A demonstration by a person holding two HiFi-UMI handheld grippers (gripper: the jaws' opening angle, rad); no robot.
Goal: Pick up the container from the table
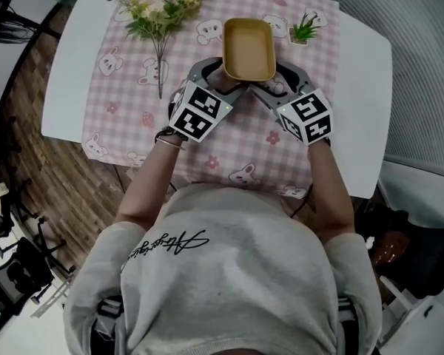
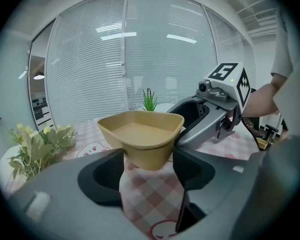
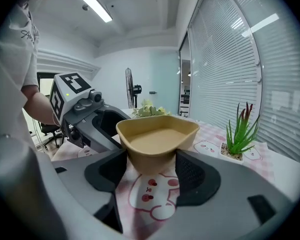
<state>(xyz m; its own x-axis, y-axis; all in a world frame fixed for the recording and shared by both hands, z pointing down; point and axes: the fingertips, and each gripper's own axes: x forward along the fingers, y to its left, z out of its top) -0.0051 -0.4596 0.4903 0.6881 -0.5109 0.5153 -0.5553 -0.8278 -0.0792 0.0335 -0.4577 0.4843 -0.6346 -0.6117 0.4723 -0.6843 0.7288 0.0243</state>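
Observation:
A tan, rounded-rectangular container [image 1: 249, 49] hangs empty above the pink checked tablecloth [image 1: 237, 135]. My left gripper [image 1: 216, 78] grips its near left corner and my right gripper [image 1: 280, 80] its near right corner. In the left gripper view the container [image 2: 140, 134] sits wedged between the two dark pads of the left gripper [image 2: 147, 168], with the right gripper [image 2: 210, 115] at its far side. In the right gripper view the container [image 3: 157, 140] is clamped between the jaws of the right gripper [image 3: 151, 168], and the left gripper [image 3: 90, 120] is beside it.
A bunch of artificial flowers [image 1: 159, 12] lies on the cloth at the far left. A small potted green plant [image 1: 305, 29] stands at the far right. The white table [image 1: 70, 72] extends past the cloth on both sides. Window blinds run behind the table.

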